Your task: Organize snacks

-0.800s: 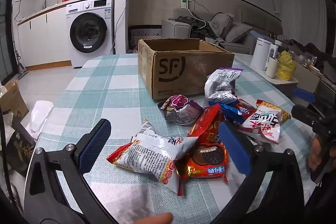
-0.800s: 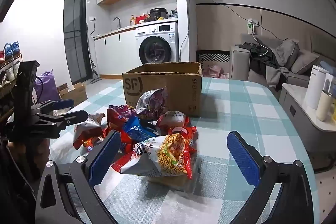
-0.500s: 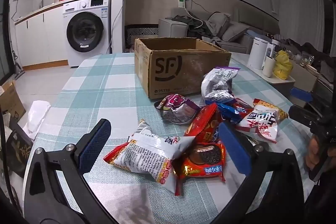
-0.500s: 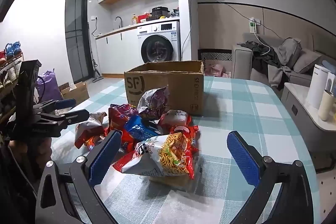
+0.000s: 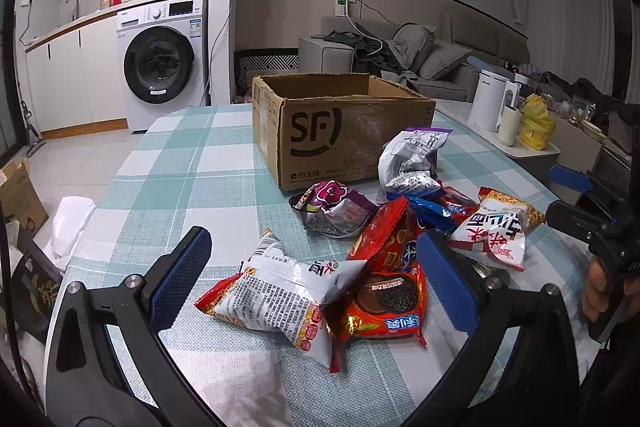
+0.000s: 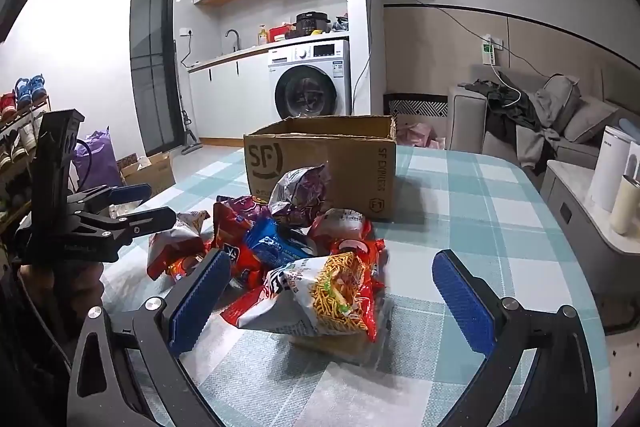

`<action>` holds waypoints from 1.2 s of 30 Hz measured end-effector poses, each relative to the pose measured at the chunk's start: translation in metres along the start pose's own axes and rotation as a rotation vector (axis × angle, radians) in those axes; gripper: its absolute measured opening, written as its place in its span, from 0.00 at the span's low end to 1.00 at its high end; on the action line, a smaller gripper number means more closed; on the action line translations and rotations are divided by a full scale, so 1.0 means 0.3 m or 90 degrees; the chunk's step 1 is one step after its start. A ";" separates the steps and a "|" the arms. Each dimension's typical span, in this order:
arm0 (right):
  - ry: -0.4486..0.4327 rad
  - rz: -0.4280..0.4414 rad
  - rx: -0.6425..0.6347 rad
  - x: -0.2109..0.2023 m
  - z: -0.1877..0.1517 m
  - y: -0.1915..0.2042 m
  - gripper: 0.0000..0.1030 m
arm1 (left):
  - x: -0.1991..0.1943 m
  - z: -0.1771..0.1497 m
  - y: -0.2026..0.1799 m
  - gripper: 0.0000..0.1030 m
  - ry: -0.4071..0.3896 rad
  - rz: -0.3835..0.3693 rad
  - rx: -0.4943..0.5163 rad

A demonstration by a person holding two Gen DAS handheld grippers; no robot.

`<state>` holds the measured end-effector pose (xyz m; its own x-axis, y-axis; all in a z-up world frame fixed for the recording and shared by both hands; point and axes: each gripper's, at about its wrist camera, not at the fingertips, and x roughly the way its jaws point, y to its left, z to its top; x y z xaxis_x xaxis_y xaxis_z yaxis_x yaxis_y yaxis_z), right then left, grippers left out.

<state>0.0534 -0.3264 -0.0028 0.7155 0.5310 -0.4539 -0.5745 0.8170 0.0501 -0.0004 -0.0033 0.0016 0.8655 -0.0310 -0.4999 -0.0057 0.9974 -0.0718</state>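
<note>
Snacks [image 5: 372, 259] heaped loose on tabletop [image 5: 180, 163] before empty box [image 5: 344, 131]; left gripper [image 5: 316, 279] and right gripper [image 6: 332, 295] both spread wide, holding nothing; risk: overlapping, slippery bags dragging neighbours or sliding free under an off-centre pinch.

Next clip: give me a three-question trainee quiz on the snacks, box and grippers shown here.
1. True or false: the brown cardboard box on the checked tablecloth is open at the top.
2. Is either the left gripper or the right gripper holding anything?
3. The orange packet with the dark sandwich cookie picture lies: A) inside the box, B) on the tablecloth, C) on the floor.

Key: 1 true; 2 no, both stand open; 3 B.
</note>
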 end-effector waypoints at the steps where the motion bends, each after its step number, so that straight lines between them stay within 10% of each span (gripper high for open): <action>1: 0.001 0.001 0.001 0.000 0.000 -0.001 1.00 | 0.000 0.001 -0.001 0.99 0.000 -0.002 0.000; 36: 0.007 -0.002 0.003 0.008 0.002 -0.001 1.00 | -0.004 -0.006 -0.001 0.99 -0.003 -0.006 0.002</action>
<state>0.0555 -0.3251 -0.0034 0.7130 0.5261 -0.4636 -0.5706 0.8196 0.0525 -0.0022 -0.0037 0.0007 0.8676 -0.0399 -0.4957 0.0036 0.9973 -0.0739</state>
